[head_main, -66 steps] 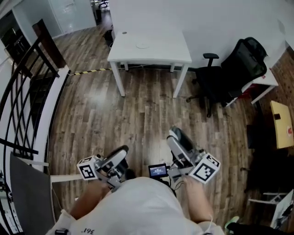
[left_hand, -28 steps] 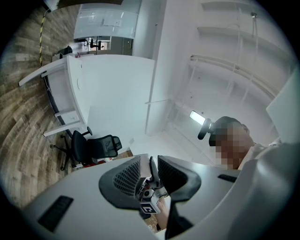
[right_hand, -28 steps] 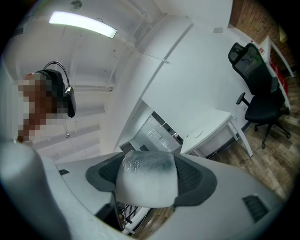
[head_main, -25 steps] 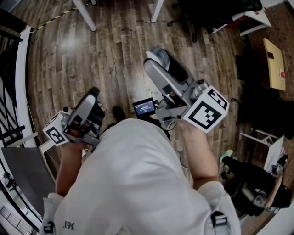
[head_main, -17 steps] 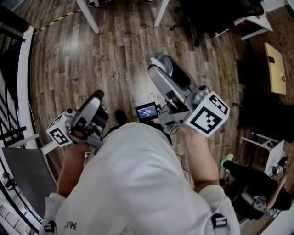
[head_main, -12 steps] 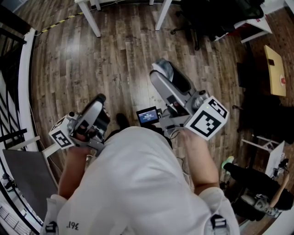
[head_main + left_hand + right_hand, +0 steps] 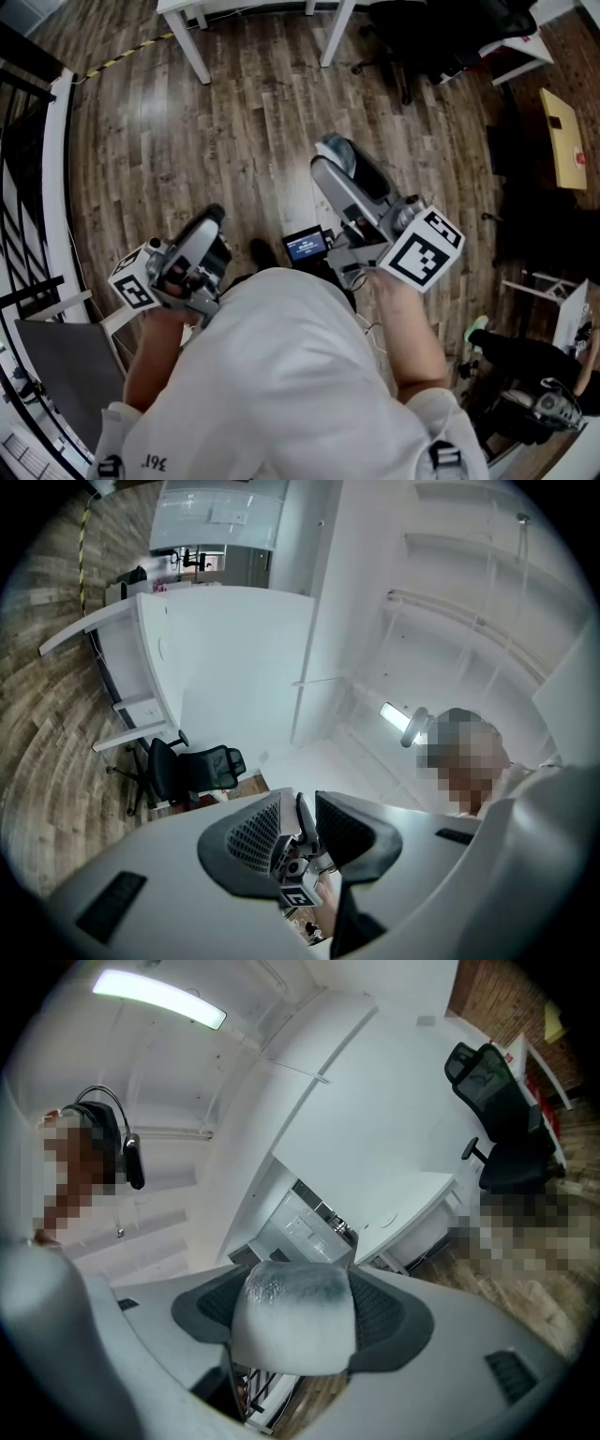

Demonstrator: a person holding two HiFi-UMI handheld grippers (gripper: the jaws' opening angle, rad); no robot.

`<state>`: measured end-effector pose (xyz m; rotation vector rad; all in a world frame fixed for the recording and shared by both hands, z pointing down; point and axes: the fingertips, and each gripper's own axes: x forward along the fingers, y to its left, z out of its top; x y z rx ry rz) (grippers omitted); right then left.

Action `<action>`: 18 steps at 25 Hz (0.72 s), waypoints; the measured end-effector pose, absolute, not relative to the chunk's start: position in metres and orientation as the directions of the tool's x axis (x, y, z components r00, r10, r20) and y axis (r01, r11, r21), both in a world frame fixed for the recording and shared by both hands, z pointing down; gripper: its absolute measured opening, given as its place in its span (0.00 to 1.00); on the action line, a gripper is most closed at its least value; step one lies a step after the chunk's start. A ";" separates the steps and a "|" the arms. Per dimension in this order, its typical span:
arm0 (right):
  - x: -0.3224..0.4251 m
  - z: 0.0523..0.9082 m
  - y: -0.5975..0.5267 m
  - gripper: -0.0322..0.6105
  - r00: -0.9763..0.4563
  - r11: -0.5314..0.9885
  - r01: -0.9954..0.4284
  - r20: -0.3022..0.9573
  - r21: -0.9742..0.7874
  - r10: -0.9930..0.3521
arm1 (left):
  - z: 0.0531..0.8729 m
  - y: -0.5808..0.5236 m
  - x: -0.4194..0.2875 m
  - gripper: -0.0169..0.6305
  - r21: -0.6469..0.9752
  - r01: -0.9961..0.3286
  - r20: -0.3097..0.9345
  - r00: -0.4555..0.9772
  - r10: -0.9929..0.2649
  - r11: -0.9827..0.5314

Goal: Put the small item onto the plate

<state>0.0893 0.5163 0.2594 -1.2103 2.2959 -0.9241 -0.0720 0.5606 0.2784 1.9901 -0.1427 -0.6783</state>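
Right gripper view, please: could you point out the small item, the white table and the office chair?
small item [image 7: 295, 1316], right gripper view, its middle.
white table [image 7: 412, 1206], right gripper view, tabletop.
office chair [image 7: 489, 1087], right gripper view, backrest.

The right tool [image 7: 296, 1309] grips a pale small item [image 7: 292, 1330], possibly foam.

**White shirt, grey tools, chequered cubes**

The person wears a white short-sleeved shirt [image 7: 281, 375] with small dark print [image 7: 155, 462] on its left side. The left hand-held gripper [image 7: 208, 225] and right hand-held gripper [image 7: 330, 161] are pale grey with dark ribbed pads [image 7: 255, 834]. Each bears a cube [image 7: 420, 248] of black-and-white square markers. A small blue-lit screen [image 7: 306, 246] sits beside the right one.
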 end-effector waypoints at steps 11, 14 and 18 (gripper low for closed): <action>0.056 0.265 0.511 0.55 -0.521 0.370 -0.596 -0.007 -0.713 -0.853 | 0.285 0.545 -0.103 0.20 0.849 0.210 -0.403 0.850 -0.339 -0.485; 0.057 0.267 0.504 0.55 -0.526 0.368 -0.605 0.007 -0.707 -0.851 | 0.287 0.539 -0.099 0.20 0.853 0.215 -0.404 0.848 -0.342 -0.475; 0.058 0.271 0.480 0.55 -0.547 0.382 -0.589 0.003 -0.712 -0.837 | 0.291 0.523 -0.095 0.20 0.860 0.199 -0.392 0.848 -0.356 -0.470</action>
